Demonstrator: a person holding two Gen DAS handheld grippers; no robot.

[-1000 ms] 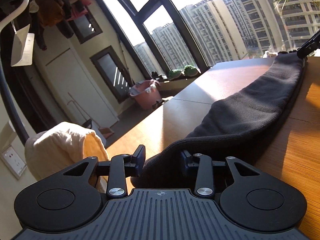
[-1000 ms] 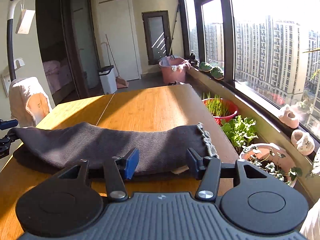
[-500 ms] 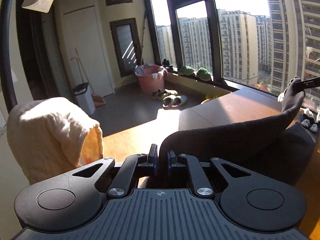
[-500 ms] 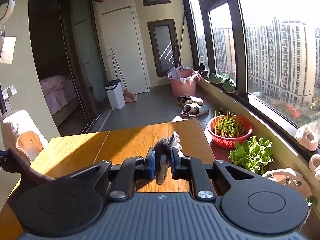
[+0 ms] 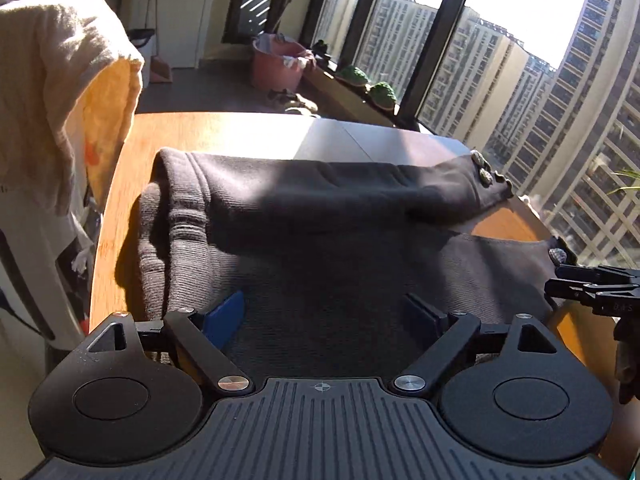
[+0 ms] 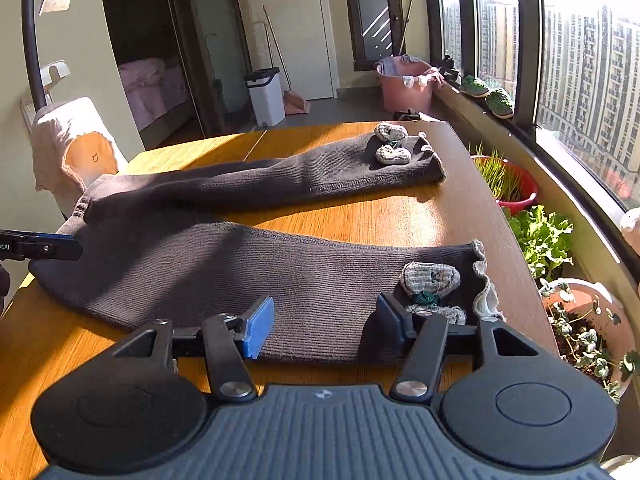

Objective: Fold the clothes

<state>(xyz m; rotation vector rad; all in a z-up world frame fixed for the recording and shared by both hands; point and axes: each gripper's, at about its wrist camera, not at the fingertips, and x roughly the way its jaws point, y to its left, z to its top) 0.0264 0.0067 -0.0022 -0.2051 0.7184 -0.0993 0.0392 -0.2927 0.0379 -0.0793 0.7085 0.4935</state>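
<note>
A dark grey knit pair of leggings [image 6: 224, 264] lies spread on the wooden table [image 6: 360, 216], its two legs apart, each cuff bearing pale knitted patches [image 6: 430, 278]. It also shows in the left wrist view [image 5: 320, 220], waist end nearest. My right gripper [image 6: 324, 326] is open just above the near leg by its cuff. My left gripper [image 5: 324, 312] is open over the waist end. The left gripper's fingertips [image 6: 48, 246] show at the left edge of the right wrist view. The right gripper's fingertips [image 5: 592, 284] show at the right edge of the left wrist view.
A chair draped with a cream towel [image 5: 60, 92] stands at the table's left end. Potted plants [image 6: 540, 236] and a red bowl of grass [image 6: 504, 180] sit along the window sill on the right. A pink bucket [image 6: 404, 84] and white bin [image 6: 266, 96] stand on the floor beyond.
One second ago both grippers were open at the folded garment. Half a second ago both were shut on it and lifting. Now both are open and the garment lies unfolded, legs apart.
</note>
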